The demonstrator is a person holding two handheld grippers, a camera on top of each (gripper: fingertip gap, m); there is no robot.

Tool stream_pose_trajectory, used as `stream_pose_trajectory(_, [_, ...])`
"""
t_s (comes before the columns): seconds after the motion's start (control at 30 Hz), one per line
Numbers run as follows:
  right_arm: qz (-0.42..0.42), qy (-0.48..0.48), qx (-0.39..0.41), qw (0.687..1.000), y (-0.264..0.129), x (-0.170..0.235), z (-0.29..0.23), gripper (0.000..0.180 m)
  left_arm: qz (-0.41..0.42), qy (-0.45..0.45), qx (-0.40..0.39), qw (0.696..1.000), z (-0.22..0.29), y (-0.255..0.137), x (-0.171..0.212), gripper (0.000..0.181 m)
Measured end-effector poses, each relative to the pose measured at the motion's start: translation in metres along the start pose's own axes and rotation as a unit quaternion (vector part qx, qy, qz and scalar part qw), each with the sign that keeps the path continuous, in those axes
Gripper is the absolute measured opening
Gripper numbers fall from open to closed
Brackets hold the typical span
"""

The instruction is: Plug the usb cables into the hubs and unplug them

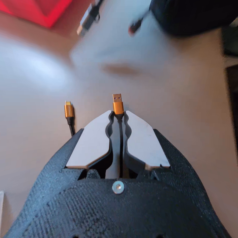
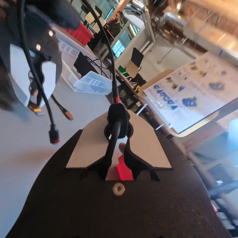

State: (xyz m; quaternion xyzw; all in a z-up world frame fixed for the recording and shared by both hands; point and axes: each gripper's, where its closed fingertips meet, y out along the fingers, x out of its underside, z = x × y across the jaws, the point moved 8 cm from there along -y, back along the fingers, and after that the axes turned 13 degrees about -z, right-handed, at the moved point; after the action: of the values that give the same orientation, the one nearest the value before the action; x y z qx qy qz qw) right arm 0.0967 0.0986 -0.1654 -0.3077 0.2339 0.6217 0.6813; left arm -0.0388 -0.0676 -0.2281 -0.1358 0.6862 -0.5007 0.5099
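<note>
Fingers of your left gripper (image 1: pixel 118 112) are pinched on the orange USB plug (image 1: pixel 117 105) just behind its metal tongue, which juts forward past the tips with its black cord running back between them. That cable's other orange end (image 1: pixel 68 110) hangs free just to the left, connected to nothing.

Your right gripper (image 2: pixel 117 115) is clamped around a black oval cable housing (image 2: pixel 117 121), with a red-ringed cord (image 2: pixel 115 92) rising out of its far end. Whether that housing is a hub or only a connector body, the pictures do not settle. A red-tipped black plug (image 2: pixel 54 135) dangles loose near it, above the grey table (image 2: pixel 82 103).

In the left wrist view a blurred grey-and-black bar (image 1: pixel 86 20), possibly a hub, lies well ahead on the table.

Judging from this, you have no cable seated anywhere in view: every plug visible is bare. You look to be carrying the orange plug, either toward a port or just out of one; the frames cannot say which.
</note>
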Motion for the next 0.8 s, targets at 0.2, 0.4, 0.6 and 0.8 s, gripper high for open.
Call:
stream_pose_trajectory(0.2, [0.008, -0.158, 0.045, 0.986, -0.005, -0.016, -0.022, 0.018, 0.169, -0.039, 0.080, 0.982, -0.004, -0.037, -0.010, 0.015])
stream_pose_trajectory(0.4, [0.001, -0.227, 0.031, 0.973, 0.000, -0.017, -0.041, 0.018, 0.174, -0.066, 0.096, 0.978, -0.003, -0.036, -0.013, 0.015])
stream_pose_trajectory(0.6, [0.006, -0.245, -0.001, 0.969, 0.004, -0.017, -0.055, 0.018, 0.150, -0.116, 0.098, 0.977, -0.005, -0.030, -0.018, 0.015])
stream_pose_trajectory(0.8, [-0.001, -0.282, -0.036, 0.959, 0.009, -0.016, -0.072, 0.018, 0.126, -0.143, 0.112, 0.975, -0.004, -0.025, -0.014, 0.015])
